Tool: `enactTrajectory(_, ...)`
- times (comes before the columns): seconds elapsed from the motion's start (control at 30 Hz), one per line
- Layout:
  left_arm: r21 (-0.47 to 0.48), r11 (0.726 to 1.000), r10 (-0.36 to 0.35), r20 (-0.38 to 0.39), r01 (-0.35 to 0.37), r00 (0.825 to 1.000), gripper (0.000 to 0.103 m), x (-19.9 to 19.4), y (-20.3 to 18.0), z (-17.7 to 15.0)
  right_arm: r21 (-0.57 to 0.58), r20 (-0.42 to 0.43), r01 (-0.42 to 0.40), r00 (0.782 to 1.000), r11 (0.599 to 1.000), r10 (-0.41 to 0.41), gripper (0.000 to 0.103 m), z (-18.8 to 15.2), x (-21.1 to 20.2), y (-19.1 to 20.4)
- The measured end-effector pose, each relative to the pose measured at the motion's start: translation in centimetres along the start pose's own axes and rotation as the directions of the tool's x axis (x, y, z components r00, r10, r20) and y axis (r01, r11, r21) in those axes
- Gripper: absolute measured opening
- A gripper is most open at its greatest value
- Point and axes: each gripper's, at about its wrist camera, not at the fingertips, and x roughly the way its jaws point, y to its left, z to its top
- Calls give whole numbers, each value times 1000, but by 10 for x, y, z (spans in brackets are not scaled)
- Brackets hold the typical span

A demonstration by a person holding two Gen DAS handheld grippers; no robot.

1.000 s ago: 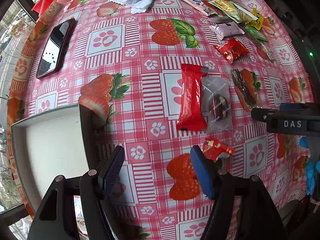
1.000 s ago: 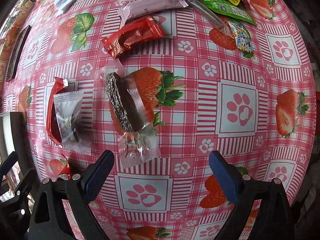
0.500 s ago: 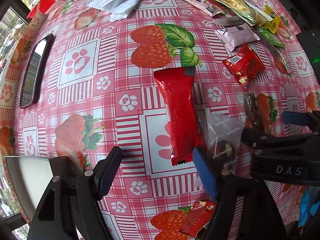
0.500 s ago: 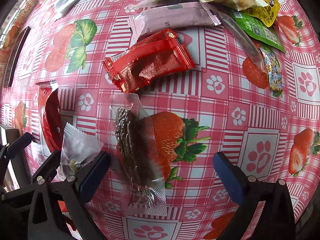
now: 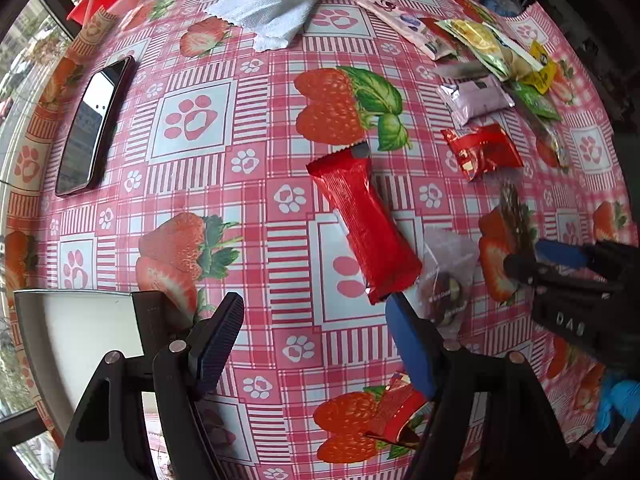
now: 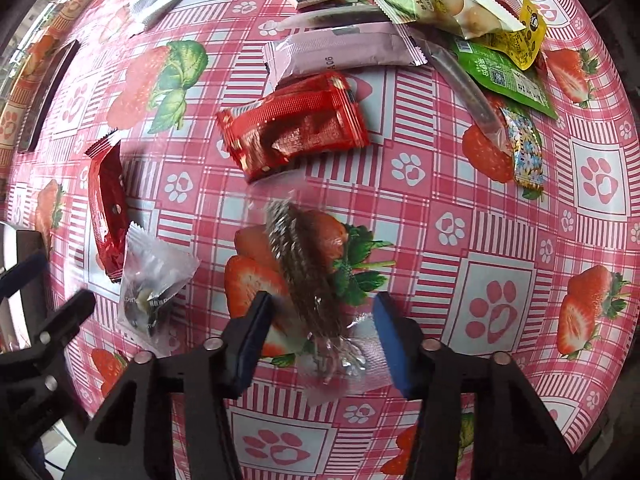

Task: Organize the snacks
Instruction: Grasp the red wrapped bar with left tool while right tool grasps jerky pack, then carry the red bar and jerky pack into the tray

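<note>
A long red snack bar (image 5: pixel 366 226) lies on the strawberry tablecloth just ahead of my open left gripper (image 5: pixel 316 344); it also shows in the right wrist view (image 6: pixel 108 204). Beside it lies a clear packet with a dark sweet (image 5: pixel 446 280), also in the right wrist view (image 6: pixel 154 280). My right gripper (image 6: pixel 320 344) is open, its fingers on either side of the near end of a clear packet with a dark ridged snack (image 6: pixel 308 276). It touches neither finger. A crumpled red packet (image 6: pixel 294 130) lies beyond it.
A white tray (image 5: pixel 76 332) sits at the left gripper's near left. A phone (image 5: pixel 94 124) and a white cloth (image 5: pixel 288 0) lie farther back. Several more packets (image 6: pixel 420 4) are piled at the far right. A small red wrapper (image 5: pixel 396 412) lies under the left gripper.
The right gripper has moved over the dark ridged snack packet and its jaws have narrowed around it. The left gripper has drawn back slightly from the red bar.
</note>
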Motion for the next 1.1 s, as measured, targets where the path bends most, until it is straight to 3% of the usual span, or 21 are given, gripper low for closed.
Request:
enactTrajectory(0.13, -73, 996, -51, -14, 50, 999, 77, 9, -1, 32, -1, -10, -36, 999, 999, 36, 45, -13, -1, -7)
enactTrajectory(0.47, -104, 991, 79, -81, -88, 994, 75, 47, -33, 61, 28, -38, -114, 993, 993, 115, 46, -44, -1, -26)
enactTrajectory(0.5, -99, 992, 71, -75, -78, 995, 65, 47, -38, 62, 31, -41, -115, 992, 993, 116, 46, -47, -1, -28)
enactTrajectory(0.53, -81, 994, 69, -63, -74, 996, 43, 43, -45, 62, 34, -42, -117, 992, 993, 118, 46, -50, 0, -30)
enactTrajectory(0.57, -48, 996, 78, -57, -81, 995, 30, 40, -52, 62, 38, -44, -120, 992, 992, 122, 46, -52, 0, -33)
enactTrajectory(0.6, -18, 996, 84, -62, -85, 995, 22, 41, -57, 61, 43, -46, -127, 991, 991, 129, 46, -56, -1, -36)
enactTrajectory(0.63, 0, 997, 82, -64, -82, 995, 21, 41, -62, 61, 46, -49, -135, 989, 990, 138, 46, -60, -2, -39)
enactTrajectory(0.77, -6, 999, 36, -59, -37, 998, 21, 38, -50, 33, 48, -52, -118, 991, 992, 120, 46, -70, -3, -48)
enactTrajectory(0.93, 10, 999, 41, -63, -41, 997, 21, 30, -31, -20, 68, -54, -100, 993, 993, 104, 47, -72, -1, -63)
enactTrajectory(0.97, 14, 999, 50, -69, -49, 996, 21, 30, -28, -29, 68, -57, -96, 993, 993, 100, 55, -72, 1, -67)
enactTrajectory(1.0, 12, 999, 53, -73, -52, 996, 21, 29, -26, -38, 63, -57, -87, 994, 994, 90, 70, -69, 1, -65)
enactTrajectory(1.1, 3, 998, 56, -86, -56, 995, 21, 29, -22, -56, 42, -57, -58, 997, 997, 60, 74, -70, 8, -64)
